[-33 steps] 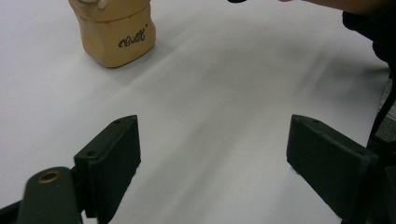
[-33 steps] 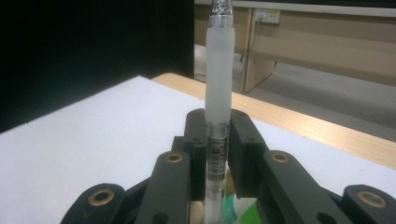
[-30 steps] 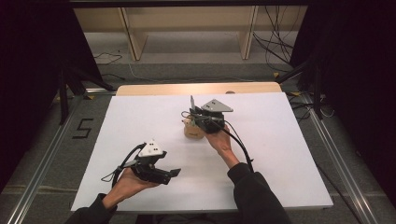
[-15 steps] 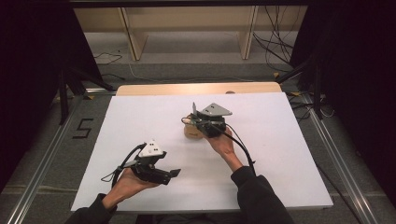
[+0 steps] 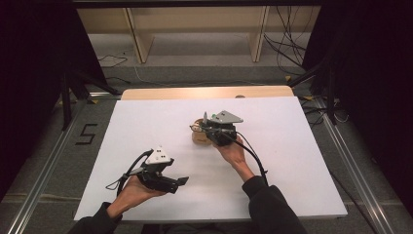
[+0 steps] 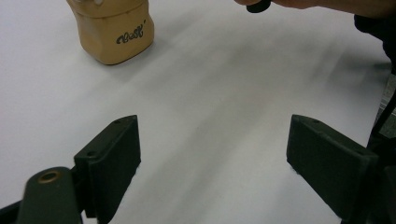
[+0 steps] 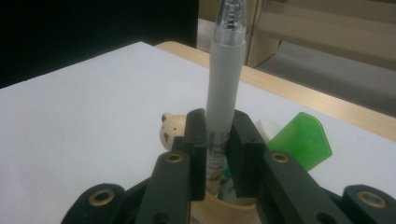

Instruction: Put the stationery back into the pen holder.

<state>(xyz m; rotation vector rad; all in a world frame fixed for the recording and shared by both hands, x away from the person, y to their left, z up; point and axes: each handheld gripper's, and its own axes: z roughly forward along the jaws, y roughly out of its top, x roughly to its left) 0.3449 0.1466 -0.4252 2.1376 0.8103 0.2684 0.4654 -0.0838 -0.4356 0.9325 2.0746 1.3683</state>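
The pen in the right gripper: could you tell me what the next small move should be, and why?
Probably a straight lift. The right gripper is shut on the pen, which stands upright with its lower end inside the tan holder beside a green thing. The left gripper waits open, off to the side.

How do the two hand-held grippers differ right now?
The right gripper has its jaws shut on an upright pen above a tan holder; the left gripper has its jaws wide apart, holding nothing. The right sits mid-table, the left nearer the person. Both have black jaws.
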